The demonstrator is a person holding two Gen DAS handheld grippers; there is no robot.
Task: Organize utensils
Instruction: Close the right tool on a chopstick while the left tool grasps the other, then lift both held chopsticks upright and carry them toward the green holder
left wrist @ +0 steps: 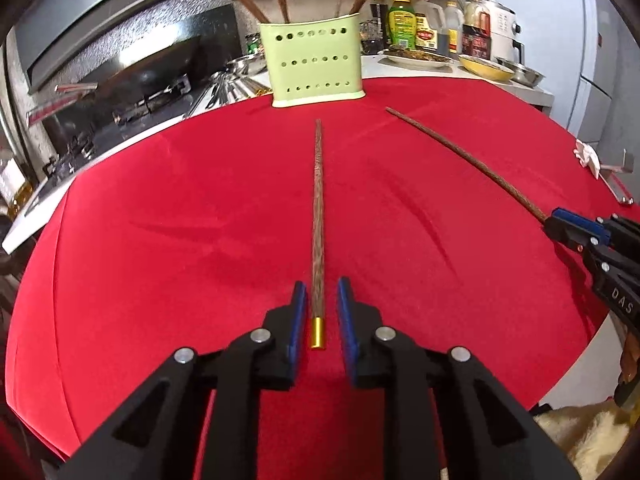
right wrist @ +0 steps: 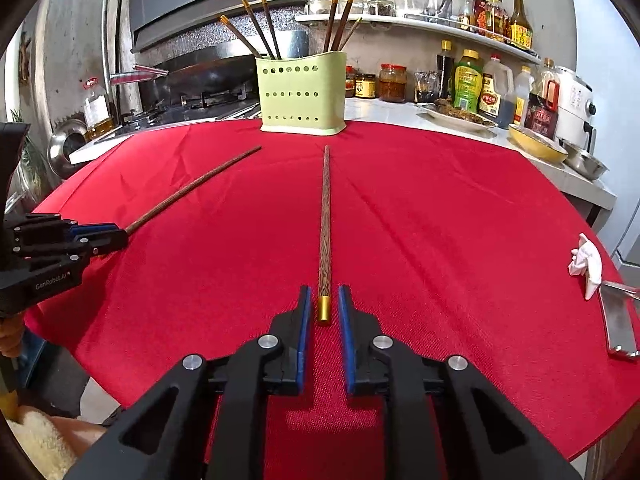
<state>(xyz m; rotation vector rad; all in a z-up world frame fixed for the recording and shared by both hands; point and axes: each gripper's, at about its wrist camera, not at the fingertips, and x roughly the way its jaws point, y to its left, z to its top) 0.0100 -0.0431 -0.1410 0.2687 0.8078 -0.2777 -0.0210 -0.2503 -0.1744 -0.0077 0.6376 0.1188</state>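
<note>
My left gripper [left wrist: 322,300] and right gripper [right wrist: 323,304] each straddle, fingers slightly parted and gripping nothing, the gold-capped near end of a chopstick [left wrist: 318,216] [right wrist: 324,216] whose long axis points toward the green holder [left wrist: 316,64] at the desk's far edge.

Left gripper [left wrist: 322,300] jaws parted around gold-capped chopstick [left wrist: 318,216] lying on red cloth [left wrist: 180,220]; green holder [left wrist: 314,62] beyond.

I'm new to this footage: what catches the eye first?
The bright red cloth fills both views. Two chopsticks lie on it, one between the open left hand-held gripper, one between the open right hand-held gripper. Behind stands a green holder with more chopsticks.
</note>
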